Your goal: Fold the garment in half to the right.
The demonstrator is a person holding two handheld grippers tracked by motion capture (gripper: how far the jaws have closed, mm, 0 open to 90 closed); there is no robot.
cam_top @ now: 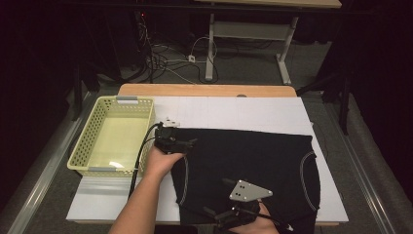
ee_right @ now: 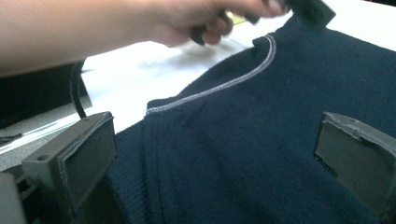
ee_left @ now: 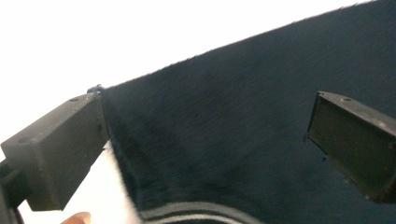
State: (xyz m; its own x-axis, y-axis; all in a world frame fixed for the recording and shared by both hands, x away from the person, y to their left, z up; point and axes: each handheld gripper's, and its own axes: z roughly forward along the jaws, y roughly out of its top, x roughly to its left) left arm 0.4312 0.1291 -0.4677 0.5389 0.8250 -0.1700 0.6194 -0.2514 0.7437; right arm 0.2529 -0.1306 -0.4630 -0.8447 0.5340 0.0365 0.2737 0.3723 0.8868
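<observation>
Dark garment (cam_top: 253, 165) lies spread flat on the white table (cam_top: 234, 112), under and ahead of both claws. Left claw (cam_top: 187, 144) wide open at the garment's upper left corner; right claw (cam_top: 214, 214) wide open over the near hem, nothing gripped. Risk: a claw closing on a single layer, or pinching off the edge, so the cloth slips or bunches. Basket (cam_top: 114, 136) sits just left of the left claw, limiting swing there; open table beyond.
</observation>
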